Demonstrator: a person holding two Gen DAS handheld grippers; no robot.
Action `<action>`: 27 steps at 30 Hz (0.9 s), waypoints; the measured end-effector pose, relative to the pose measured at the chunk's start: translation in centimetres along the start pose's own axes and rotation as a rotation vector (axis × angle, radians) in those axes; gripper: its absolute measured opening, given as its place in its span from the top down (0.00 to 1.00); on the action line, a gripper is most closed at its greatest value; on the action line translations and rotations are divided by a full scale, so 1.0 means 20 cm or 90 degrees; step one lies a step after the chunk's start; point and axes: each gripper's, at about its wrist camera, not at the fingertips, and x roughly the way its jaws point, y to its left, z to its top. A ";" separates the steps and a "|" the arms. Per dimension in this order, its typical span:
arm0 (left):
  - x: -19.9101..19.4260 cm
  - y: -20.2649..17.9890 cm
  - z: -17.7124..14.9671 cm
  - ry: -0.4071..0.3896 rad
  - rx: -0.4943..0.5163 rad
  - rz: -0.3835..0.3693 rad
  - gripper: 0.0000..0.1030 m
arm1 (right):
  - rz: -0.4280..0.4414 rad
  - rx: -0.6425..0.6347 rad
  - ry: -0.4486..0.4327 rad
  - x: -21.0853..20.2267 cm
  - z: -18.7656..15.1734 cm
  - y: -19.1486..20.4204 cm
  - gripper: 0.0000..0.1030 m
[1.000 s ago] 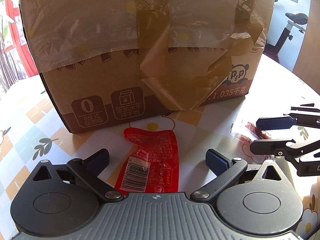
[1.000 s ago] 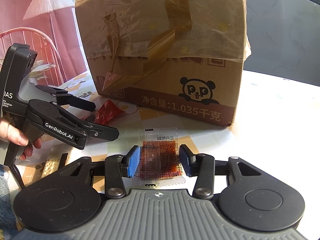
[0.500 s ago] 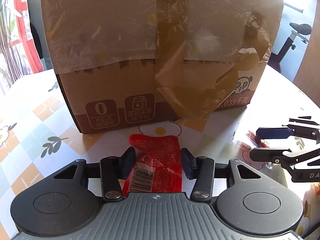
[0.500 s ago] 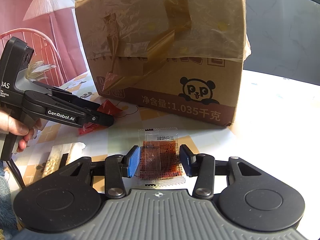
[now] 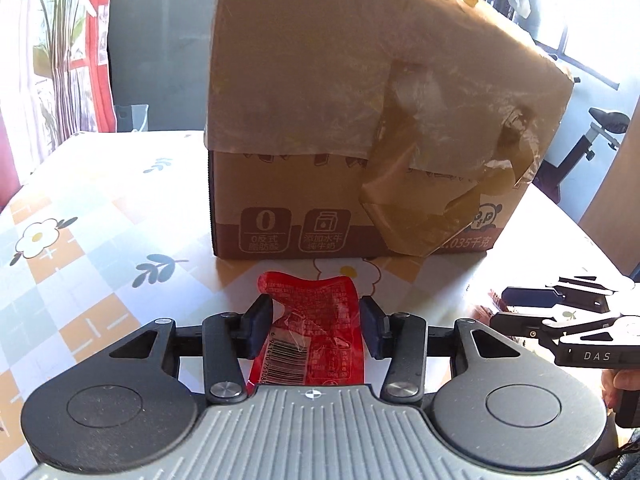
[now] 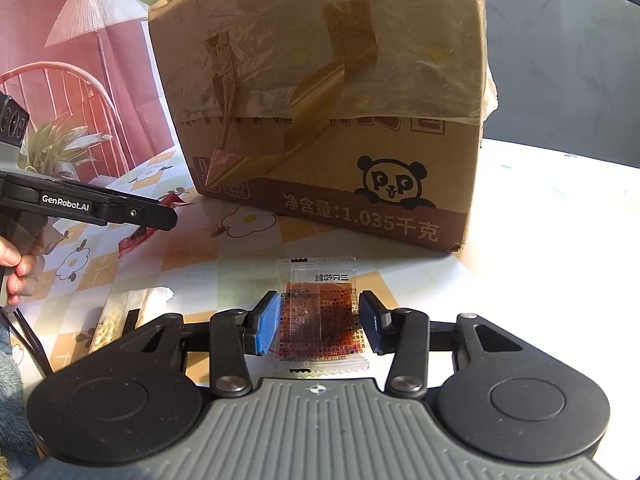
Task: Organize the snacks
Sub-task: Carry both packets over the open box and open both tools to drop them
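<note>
Box (image 6: 328,92) print "1.035千克"; left gripper (image 5: 314,328) pinching red packet (image 5: 316,332); right gripper (image 6: 322,322) pinching clear sachet (image 6: 320,312).

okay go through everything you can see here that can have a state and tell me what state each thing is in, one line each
left gripper: shut on the red snack packet.
red snack packet: crumpled, gripped by its sides.
right gripper: shut on the clear snack packet.
clear snack packet: sealed, flat, held between the pads.
cardboard box: upright on the table, flaps shut, brown tape peeling loose.
table: covered by a flower-print cloth.
</note>
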 end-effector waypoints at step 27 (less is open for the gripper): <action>-0.45 -0.22 0.75 -0.266 0.108 -0.040 0.51 | -0.006 -0.128 -0.258 -0.48 0.78 0.08 0.55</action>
